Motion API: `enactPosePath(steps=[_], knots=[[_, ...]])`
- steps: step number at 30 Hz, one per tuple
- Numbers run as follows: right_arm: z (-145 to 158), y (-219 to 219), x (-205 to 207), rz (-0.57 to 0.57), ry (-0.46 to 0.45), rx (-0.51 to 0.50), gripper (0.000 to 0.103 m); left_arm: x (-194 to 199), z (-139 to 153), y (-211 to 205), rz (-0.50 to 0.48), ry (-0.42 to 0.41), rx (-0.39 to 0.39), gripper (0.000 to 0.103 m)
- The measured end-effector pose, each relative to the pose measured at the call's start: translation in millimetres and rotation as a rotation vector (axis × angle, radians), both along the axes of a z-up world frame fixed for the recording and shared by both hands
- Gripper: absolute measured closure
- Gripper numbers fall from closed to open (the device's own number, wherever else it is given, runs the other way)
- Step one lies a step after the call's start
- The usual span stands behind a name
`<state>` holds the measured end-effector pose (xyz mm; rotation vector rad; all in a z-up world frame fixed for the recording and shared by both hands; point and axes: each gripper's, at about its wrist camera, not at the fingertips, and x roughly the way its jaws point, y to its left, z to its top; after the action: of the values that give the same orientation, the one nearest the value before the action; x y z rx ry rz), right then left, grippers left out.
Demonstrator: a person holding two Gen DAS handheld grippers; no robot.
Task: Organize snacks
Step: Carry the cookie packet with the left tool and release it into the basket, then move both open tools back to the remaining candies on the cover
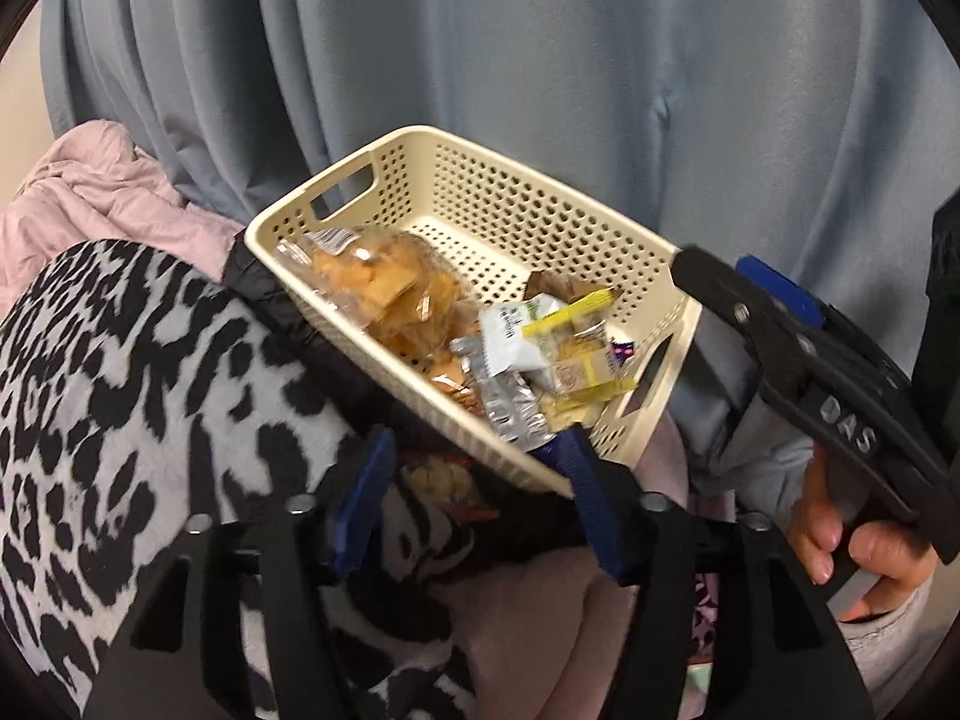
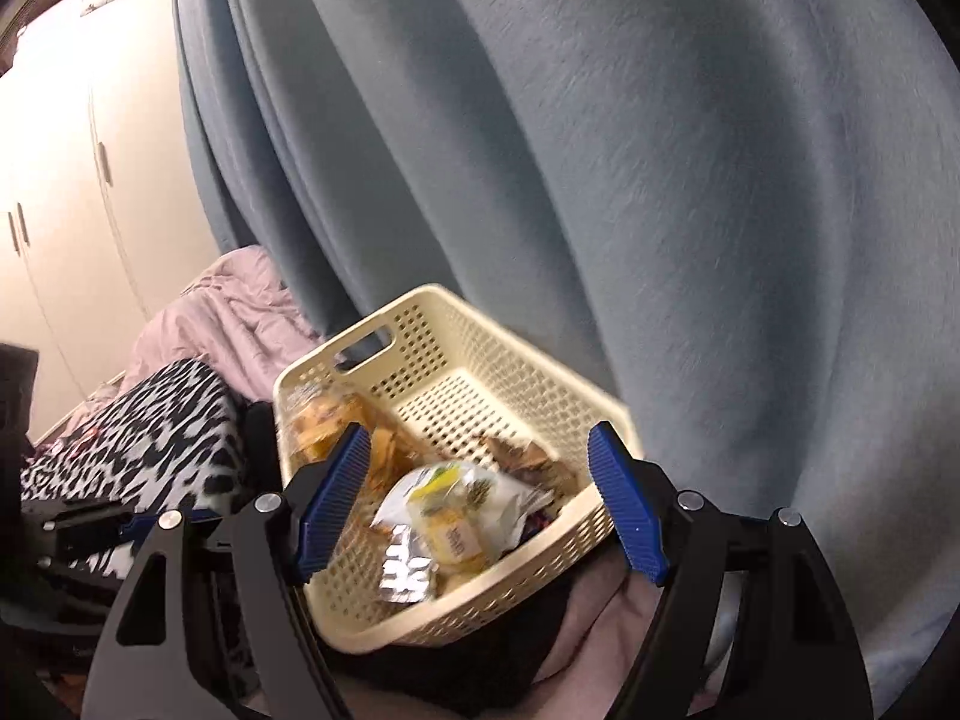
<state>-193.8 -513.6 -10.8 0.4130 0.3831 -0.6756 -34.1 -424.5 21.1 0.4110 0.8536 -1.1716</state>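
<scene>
A cream perforated basket [image 1: 528,222] sits tilted on a heap of bedding, its low corner toward six o'clock in the left wrist view, propped on a black-and-white spotted blanket [image 1: 120,396] with a blue curtain [image 1: 540,60] behind it at twelve o'clock. Inside lie the snacks: a clear bag of golden crackers [image 1: 384,288] at the nine o'clock end, a white packet [image 1: 510,336] in the middle, yellow wrapped bars [image 1: 576,372] toward four o'clock, and a crinkled foil pack [image 1: 510,414] near the low rim. The left gripper [image 1: 480,492] is spread wide, its right finger just at the basket's near rim and nothing between the fingers. The right gripper [image 2: 480,498] is likewise spread, holding nothing; in its own view its fingers frame the basket's near end. The basket looks stiff and light, so I judge it best taken by the rim or by a handle slot [image 1: 345,189] at eleven o'clock. The packets should be light, soft and slippery, and the crackers likely brittle, so a gentle pinch on a sealed edge or corner of the wrapper seems safer than squeezing the middle. Resting crooked on soft cloth, the basket may slide or tip if pushed.
</scene>
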Motion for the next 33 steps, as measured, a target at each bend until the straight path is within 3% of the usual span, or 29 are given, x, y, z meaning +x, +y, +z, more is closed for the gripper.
enactPosePath(steps=[5, 16, 20, 33], knots=[[-13, 21, 2, 0.066, 0.045, -0.003, 0.026, 11, 11, 14, 0.047, -0.026, -0.022, 0.028], [0, 35, 14, 0.114, 0.02, -0.009, 0.026, 31, 30, 38, 0.124, -0.043, -0.057, 0.026], [12, 47, 35, 0.174, 0.002, -0.026, 0.026, 42, 36, 53, 0.173, -0.053, -0.067, 0.021], [42, 93, 116, 0.364, 0.005, -0.056, 0.026, 103, 49, 124, 0.374, -0.089, -0.089, 0.019]])
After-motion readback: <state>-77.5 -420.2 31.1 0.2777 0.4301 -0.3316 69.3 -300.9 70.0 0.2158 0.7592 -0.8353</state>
